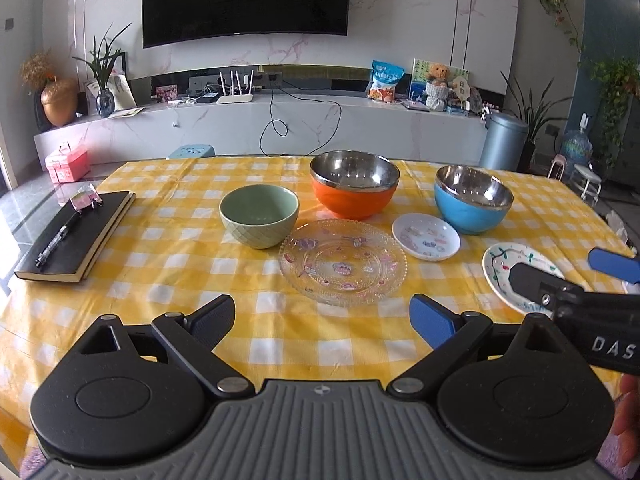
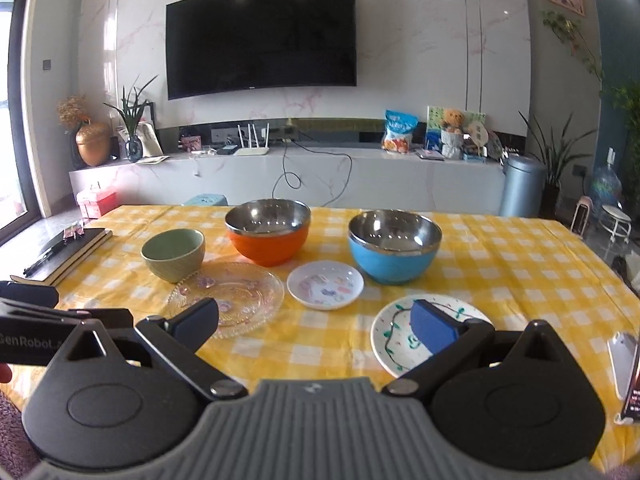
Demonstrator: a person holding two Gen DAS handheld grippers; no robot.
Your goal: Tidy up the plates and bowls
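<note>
On the yellow checked tablecloth (image 1: 160, 264) stand a green ceramic bowl (image 1: 259, 216), an orange steel-lined bowl (image 1: 354, 184) and a blue steel-lined bowl (image 1: 473, 199). In front lie a clear glass plate (image 1: 343, 261), a small white dish (image 1: 425, 237) and a white painted plate (image 1: 504, 268). My left gripper (image 1: 322, 316) is open and empty, just short of the glass plate. My right gripper (image 2: 316, 320) is open and empty, its right finger over the painted plate (image 2: 394, 336). In the right wrist view the same bowls show: green (image 2: 173, 255), orange (image 2: 268, 232), blue (image 2: 394, 246).
A black notebook (image 1: 76, 236) with a pen and a small pink item lies at the table's left. A phone (image 2: 624, 356) lies at the right edge. Behind the table stand a TV bench, a stool and a bin.
</note>
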